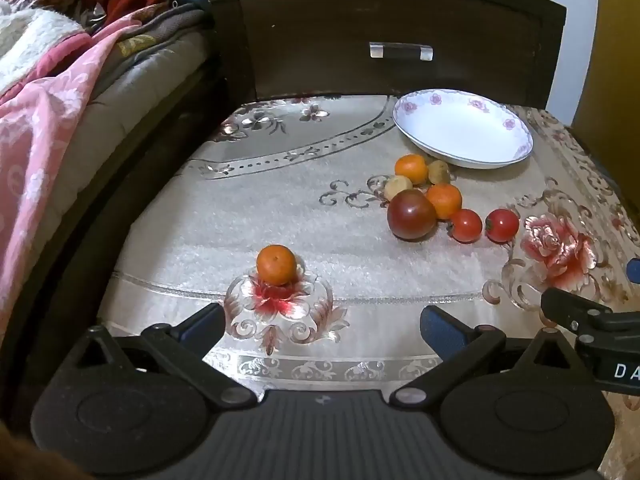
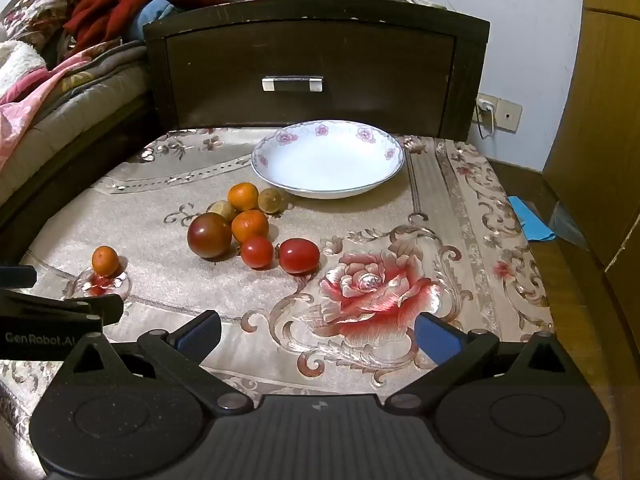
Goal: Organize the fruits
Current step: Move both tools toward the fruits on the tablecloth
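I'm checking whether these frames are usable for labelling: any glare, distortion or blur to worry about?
Left wrist view: fisheye bends the dark wooden drawer front; shiny embroidered tablecloth glints; fruit sharp. Right wrist view: same curving; white floral-rimmed plate is bright but unclipped; the small red tomatoes show small highlights.

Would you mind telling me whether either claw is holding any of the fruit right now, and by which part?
Nothing is held. The left claw and the right claw both stand open and empty above the tablecloth.

Both wrist views tilt down from near edge; share plate (image 1: pixel 464 130), fruit cluster; distance unclear.
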### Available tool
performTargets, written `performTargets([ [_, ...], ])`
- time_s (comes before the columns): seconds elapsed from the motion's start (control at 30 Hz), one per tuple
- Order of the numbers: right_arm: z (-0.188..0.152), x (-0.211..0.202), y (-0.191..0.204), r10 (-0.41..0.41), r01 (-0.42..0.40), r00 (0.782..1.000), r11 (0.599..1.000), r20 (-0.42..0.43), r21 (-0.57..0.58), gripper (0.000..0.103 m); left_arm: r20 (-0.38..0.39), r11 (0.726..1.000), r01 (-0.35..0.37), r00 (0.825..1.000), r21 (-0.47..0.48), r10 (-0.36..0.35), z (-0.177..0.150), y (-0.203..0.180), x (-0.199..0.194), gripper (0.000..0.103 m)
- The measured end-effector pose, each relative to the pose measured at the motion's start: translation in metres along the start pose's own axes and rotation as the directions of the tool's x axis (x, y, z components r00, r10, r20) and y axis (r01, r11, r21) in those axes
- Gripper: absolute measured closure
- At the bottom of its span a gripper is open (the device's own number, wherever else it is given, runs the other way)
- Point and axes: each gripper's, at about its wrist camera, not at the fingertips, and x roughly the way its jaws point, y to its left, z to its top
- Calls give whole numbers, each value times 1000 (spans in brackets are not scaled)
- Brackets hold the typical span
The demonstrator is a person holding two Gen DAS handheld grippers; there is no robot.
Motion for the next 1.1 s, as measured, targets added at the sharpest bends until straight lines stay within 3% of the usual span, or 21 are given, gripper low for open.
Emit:
performTargets([
  [1.1,-2,9,1,-2,1,999,1000,-32,-10,7,-42,1000,20,999,-5,-20,-2,-4,12,0],
])
